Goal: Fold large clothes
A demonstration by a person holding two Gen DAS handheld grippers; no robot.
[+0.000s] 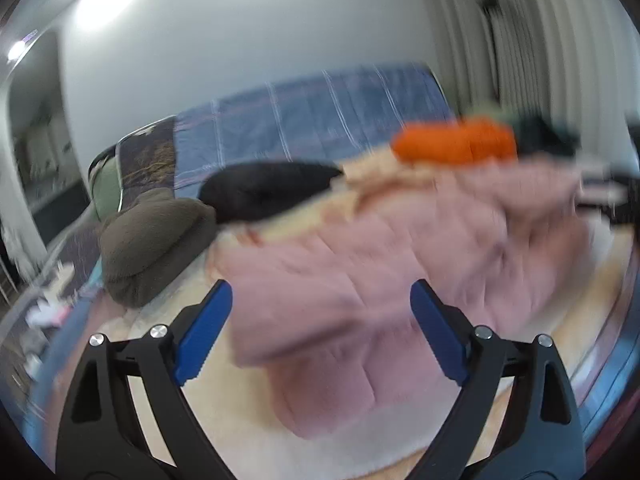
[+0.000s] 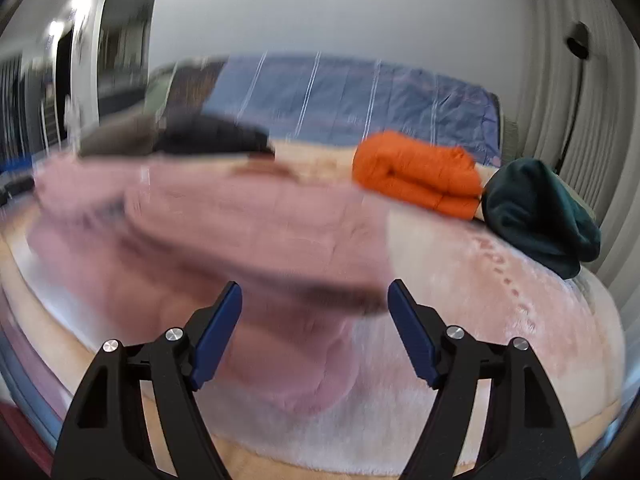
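A large pink padded garment point(image 1: 360, 264) lies spread on the cream fleece blanket point(image 1: 248, 400) of a bed, blurred by motion. My left gripper point(image 1: 320, 304) hangs just above its near edge, blue pads point(image 1: 204, 336) wide apart, nothing between them. In the right wrist view the same pink garment point(image 2: 224, 240) fills the left and middle, and my right gripper point(image 2: 314, 304) is open over its near right edge, pads point(image 2: 412, 336) clear of the cloth.
A folded orange garment point(image 2: 416, 176) and a dark green bundle point(image 2: 540, 216) lie at the far right of the bed. A black garment point(image 1: 268, 192) and a brown fleece bundle point(image 1: 156, 240) lie at the far left. A blue striped cover point(image 1: 312, 120) lies behind; a curtain point(image 2: 580, 120) hangs on the right.
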